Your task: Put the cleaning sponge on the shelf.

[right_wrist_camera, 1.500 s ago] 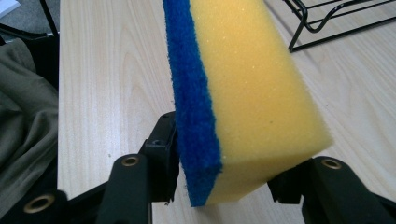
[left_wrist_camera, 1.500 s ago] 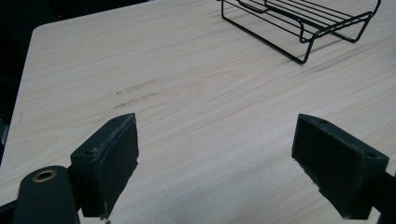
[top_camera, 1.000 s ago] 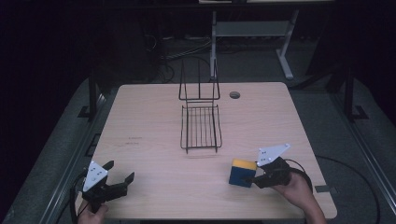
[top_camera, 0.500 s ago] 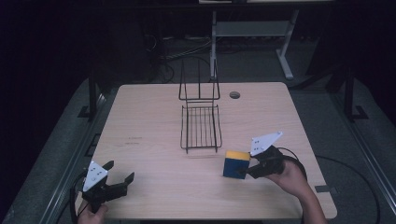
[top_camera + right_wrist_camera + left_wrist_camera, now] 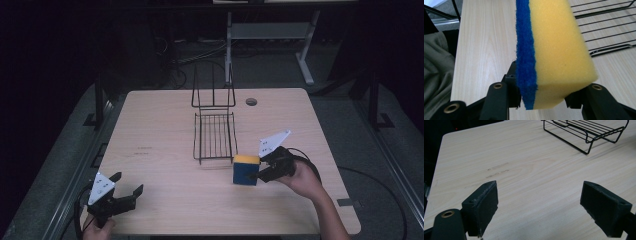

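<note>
A yellow sponge with a blue scouring face [image 5: 246, 169] hangs just above the table, close to the front right corner of the black wire rack [image 5: 215, 134]. My right gripper [image 5: 257, 174] is shut on it. In the right gripper view the sponge [image 5: 556, 50] stands on edge between the jaws, blue side to the left, with the rack's bars [image 5: 609, 32] beyond it at the right. At the table's front left corner my left gripper [image 5: 127, 192] is open, and its pads [image 5: 482, 206] stand wide apart over bare wood, with the wire rack [image 5: 586, 132] far ahead.
The wooden table [image 5: 160, 130] has a round cable hole [image 5: 251, 101] at the back. A taller wire frame [image 5: 213, 90] rises at the rack's far end. Dark floor and a metal stand [image 5: 270, 35] lie beyond the table.
My right gripper has lifted the sponge and carried it left and forward toward the wire rack. The left gripper has stayed where it was.
</note>
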Available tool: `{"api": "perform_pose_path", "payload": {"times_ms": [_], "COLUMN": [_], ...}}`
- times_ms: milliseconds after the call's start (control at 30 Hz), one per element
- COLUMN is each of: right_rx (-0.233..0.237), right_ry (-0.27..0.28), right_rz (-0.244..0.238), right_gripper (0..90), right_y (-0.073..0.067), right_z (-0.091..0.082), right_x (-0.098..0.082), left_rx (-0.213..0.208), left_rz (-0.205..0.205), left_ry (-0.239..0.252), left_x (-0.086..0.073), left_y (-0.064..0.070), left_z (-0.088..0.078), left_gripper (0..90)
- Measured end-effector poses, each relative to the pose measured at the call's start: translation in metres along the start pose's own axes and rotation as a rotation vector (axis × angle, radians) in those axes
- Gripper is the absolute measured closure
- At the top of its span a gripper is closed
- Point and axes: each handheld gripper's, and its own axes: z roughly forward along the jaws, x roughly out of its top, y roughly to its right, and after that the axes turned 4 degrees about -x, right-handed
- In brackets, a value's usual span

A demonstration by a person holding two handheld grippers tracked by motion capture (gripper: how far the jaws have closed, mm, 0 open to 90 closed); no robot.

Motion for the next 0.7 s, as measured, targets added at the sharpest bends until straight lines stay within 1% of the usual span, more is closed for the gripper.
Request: {"api": "perform_pose_path", "payload": {"times_ms": [167,300,400,433,533,600,700], "right_rx": [0.012,0.018,0.027,0.026,0.028,0.023,0.024], "right_ry": [0.004,0.004,-0.009,-0.008,-0.013,-0.023,-0.015], "right_rz": [0.005,0.018,0.017,0.007,0.012,0.003,-0.002], "right_gripper": [55.4,55.4,55.4,55.5,55.5,55.5,55.5], "right_y": [0.005,0.007,0.009,0.01,0.012,0.013,0.013], "right_z": [-0.001,0.001,0.004,0.004,0.005,0.004,0.002], "right_x": [0.005,0.005,0.004,0.004,0.003,0.007,0.01], "left_rx": [0.003,0.002,0.001,0.002,0.002,0.003,0.003], "left_rz": [-0.003,-0.003,-0.005,-0.004,-0.004,-0.003,-0.004], "left_ry": [0.003,0.004,0.004,0.004,0.005,0.004,0.006], "left_x": [0.0,0.0,0.0,0.0,0.0,0.0,0.0], "left_y": [0.0,0.0,0.0,0.0,0.0,0.0,0.0], "left_z": [0.0,0.0,0.0,0.0,0.0,0.0,-0.001], "left_gripper": [14.0,14.1,14.1,14.1,14.1,14.1,14.1]}}
